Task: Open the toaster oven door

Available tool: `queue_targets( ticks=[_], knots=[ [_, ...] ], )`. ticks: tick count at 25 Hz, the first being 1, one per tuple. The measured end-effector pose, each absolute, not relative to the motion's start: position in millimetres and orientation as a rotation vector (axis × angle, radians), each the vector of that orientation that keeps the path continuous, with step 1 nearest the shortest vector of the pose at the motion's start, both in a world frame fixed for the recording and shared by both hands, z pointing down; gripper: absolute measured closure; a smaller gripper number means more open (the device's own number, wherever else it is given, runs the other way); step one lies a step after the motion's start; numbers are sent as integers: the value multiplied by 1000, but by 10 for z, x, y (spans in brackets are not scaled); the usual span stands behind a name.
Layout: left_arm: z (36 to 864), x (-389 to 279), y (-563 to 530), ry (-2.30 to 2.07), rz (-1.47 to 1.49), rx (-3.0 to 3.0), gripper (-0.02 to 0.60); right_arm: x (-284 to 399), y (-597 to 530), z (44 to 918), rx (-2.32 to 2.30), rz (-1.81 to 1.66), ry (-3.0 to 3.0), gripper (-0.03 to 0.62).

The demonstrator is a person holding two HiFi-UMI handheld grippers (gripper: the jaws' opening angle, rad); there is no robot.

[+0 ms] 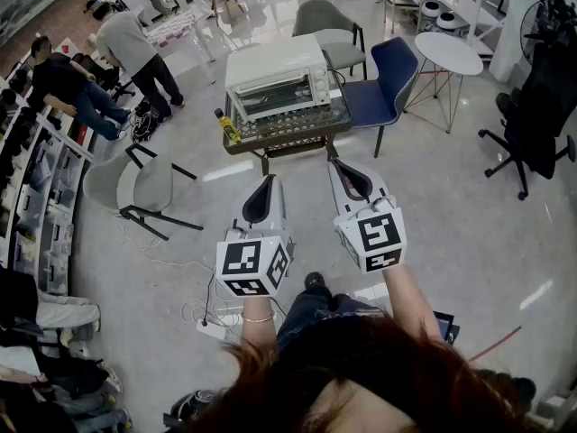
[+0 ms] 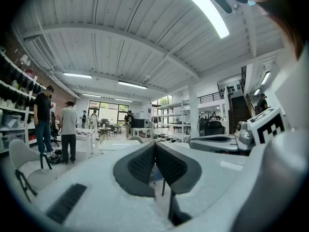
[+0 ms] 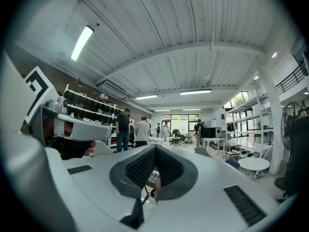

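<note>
Your dark hair [image 1: 361, 377] fills the near edge of the head view, and just beyond it your two forearms reach forward, each carrying a gripper held level above the pale glossy floor [image 1: 469, 233]. Your left gripper [image 1: 270, 180] [image 2: 155, 144] has its black ribbed pads pressed together along one line, with nothing caught between them. Your right gripper [image 1: 335, 163] [image 3: 155, 148] sits just beside it to the right, reaching slightly farther, and its pads are likewise closed on nothing. Both point toward the white box-shaped toaster oven [image 1: 275, 78], which stands well apart from them on a small dark glass-topped table [image 1: 270, 139] at the far middle of the scene. Its glass door [image 1: 270, 96] faces you and looks shut and upright. A yellow bottle with a dark cap [image 1: 227, 126] rests at the table's left edge. Just right of the table is a blue padded chair [image 1: 388, 84], and behind the oven a grey upholstered chair [image 1: 329, 23]. Farther right stand a round white side table [image 1: 449, 54] and a black office chair [image 1: 532, 124]. To your left, nearer, is a pale grey chair with black legs [image 1: 144, 188]. At the far left several people [image 1: 135, 52] stand or sit beside long shelving [image 1: 36, 179].
</note>
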State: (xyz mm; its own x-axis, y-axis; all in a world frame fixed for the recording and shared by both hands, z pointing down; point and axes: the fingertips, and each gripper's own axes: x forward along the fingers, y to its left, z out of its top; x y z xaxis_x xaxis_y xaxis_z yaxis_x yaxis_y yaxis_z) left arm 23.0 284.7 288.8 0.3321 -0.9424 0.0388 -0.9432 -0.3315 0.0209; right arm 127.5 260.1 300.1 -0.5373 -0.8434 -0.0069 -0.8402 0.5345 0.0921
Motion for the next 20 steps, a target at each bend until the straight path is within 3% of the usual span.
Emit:
queue_targets(
  ticks=[20],
  knots=[
    [3001,3,2061,-1710,50,2563,566,1068,1854,3098,1616,-163,-2652,592]
  ],
)
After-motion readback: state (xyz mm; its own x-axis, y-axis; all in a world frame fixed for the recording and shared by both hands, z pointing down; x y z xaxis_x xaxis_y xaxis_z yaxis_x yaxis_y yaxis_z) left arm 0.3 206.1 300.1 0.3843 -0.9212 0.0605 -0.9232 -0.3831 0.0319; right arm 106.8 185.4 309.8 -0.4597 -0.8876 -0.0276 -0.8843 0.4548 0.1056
